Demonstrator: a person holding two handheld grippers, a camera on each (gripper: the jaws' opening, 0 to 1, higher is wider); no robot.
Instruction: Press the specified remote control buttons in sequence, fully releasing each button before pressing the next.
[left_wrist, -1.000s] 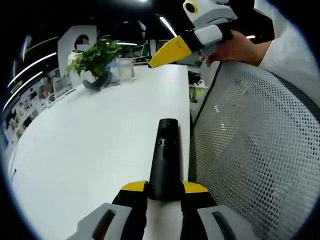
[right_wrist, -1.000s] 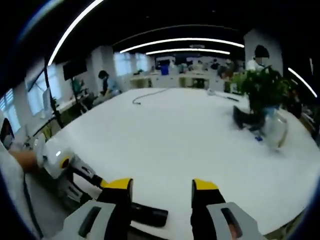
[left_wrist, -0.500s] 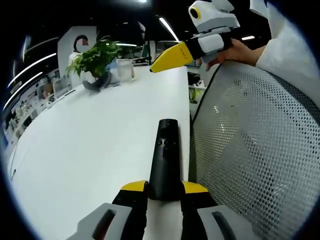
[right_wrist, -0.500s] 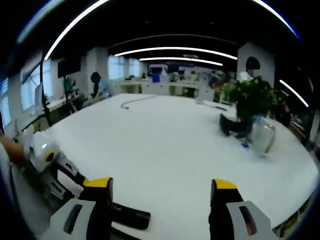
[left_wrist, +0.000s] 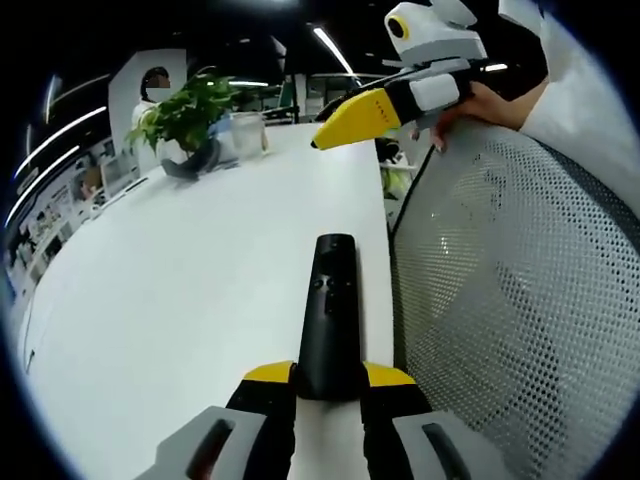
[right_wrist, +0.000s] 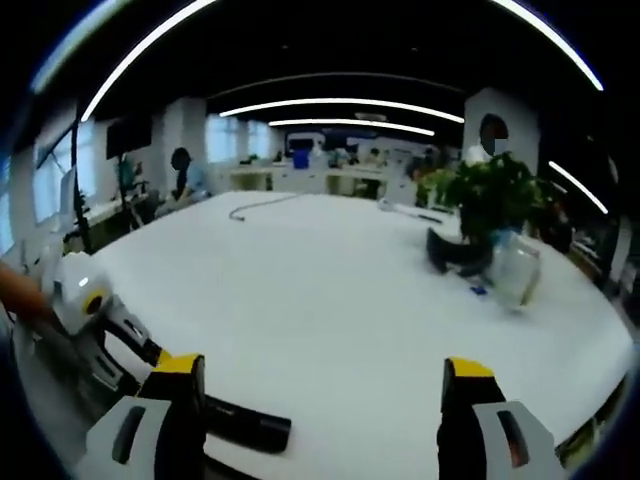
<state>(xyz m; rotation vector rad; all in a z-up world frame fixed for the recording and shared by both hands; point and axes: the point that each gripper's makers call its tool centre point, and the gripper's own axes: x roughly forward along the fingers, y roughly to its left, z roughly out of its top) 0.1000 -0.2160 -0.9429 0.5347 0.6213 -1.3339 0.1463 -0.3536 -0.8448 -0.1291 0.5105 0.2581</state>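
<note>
In the left gripper view, the left gripper (left_wrist: 328, 385) has its jaws clamped on the near end of the black remote control (left_wrist: 330, 315), holding it flat on the white table (left_wrist: 180, 290) with the buttons facing up, presumably to steady it for pressing; the right gripper (left_wrist: 365, 108) hangs above the remote's far end. In the right gripper view, the right gripper (right_wrist: 320, 390) has its jaws wide apart, empty, above the remote control (right_wrist: 245, 425), with a potted plant (right_wrist: 480, 210) well beyond it.

Your left gripper (left_wrist: 328, 385) sits at the bottom centre of the left gripper view, its yellow-tipped jaws clamped close together. Your right gripper (right_wrist: 325, 385) has its jaws spread wide at the bottom of the right gripper view. In the left view's upper right, your hand (left_wrist: 480, 100) holds it raised.
</note>
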